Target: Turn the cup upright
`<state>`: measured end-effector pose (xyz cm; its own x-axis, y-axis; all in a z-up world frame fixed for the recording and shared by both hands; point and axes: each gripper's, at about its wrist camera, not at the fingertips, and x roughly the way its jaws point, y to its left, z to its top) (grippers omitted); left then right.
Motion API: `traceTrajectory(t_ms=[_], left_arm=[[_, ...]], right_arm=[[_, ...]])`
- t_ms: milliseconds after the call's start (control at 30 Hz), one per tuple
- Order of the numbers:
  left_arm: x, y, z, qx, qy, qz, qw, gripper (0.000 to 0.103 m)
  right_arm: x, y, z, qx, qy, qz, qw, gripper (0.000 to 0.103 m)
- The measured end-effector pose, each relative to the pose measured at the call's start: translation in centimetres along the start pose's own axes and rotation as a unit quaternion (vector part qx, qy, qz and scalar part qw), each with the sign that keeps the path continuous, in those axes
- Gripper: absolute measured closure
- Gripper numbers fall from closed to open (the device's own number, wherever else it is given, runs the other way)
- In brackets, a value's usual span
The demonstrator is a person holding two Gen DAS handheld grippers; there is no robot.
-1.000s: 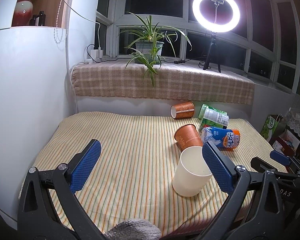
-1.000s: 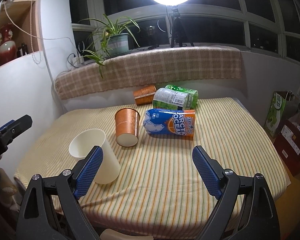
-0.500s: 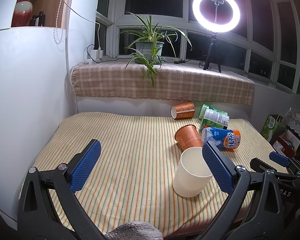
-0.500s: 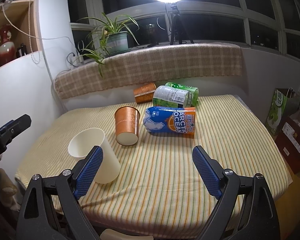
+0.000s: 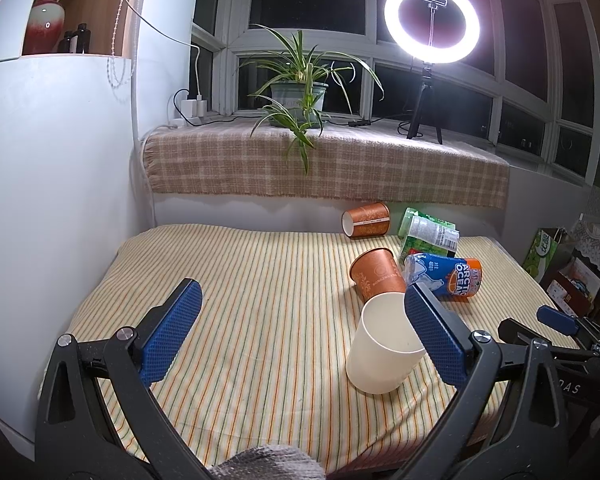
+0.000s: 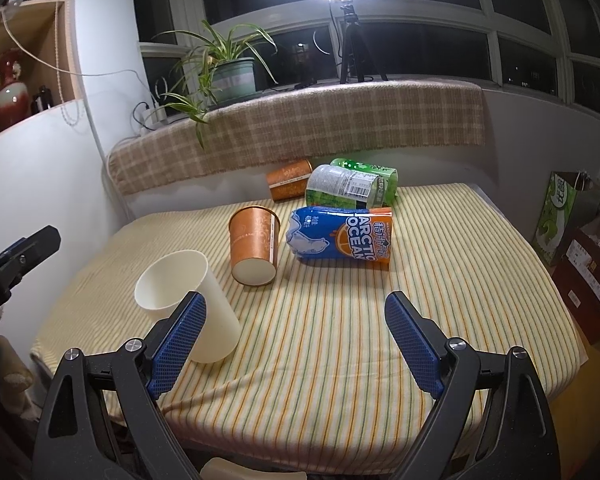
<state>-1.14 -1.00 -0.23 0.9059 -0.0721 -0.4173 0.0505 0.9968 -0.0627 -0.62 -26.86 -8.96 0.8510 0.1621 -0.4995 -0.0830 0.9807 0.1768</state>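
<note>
A cream cup [image 5: 380, 348] stands upright on the striped cloth, mouth up; it also shows in the right wrist view [image 6: 188, 300]. An orange cup [image 5: 378, 274] lies on its side just beyond it, and shows in the right wrist view [image 6: 254, 246] with its base toward me. A second orange cup [image 5: 366, 220] lies on its side by the back wall. My left gripper [image 5: 300, 332] is open and empty, its right finger in front of the cream cup. My right gripper [image 6: 296, 344] is open and empty, near the table's front.
A blue Arctic Ocean bottle [image 6: 340, 236] and a green bottle [image 6: 352, 186] lie on their sides behind the cups. A checked ledge [image 5: 324, 168] carries a plant [image 5: 300, 92] and a ring light [image 5: 432, 22]. Boxes [image 6: 580, 248] stand right of the table.
Both views shift very slightly; the right gripper's view has drawn back a little from the table. The cups and bottles have not moved.
</note>
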Motion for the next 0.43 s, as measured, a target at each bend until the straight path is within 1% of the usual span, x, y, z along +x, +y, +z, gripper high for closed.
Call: traceTrajectory(t_ms=[433], left_arm=[[0.12,0.44,0.02,0.002,-0.001,0.002,1.0,0.0]], right_arm=[[0.25,0.24,-0.18,0.001,0.007,0.001,1.0,0.012]])
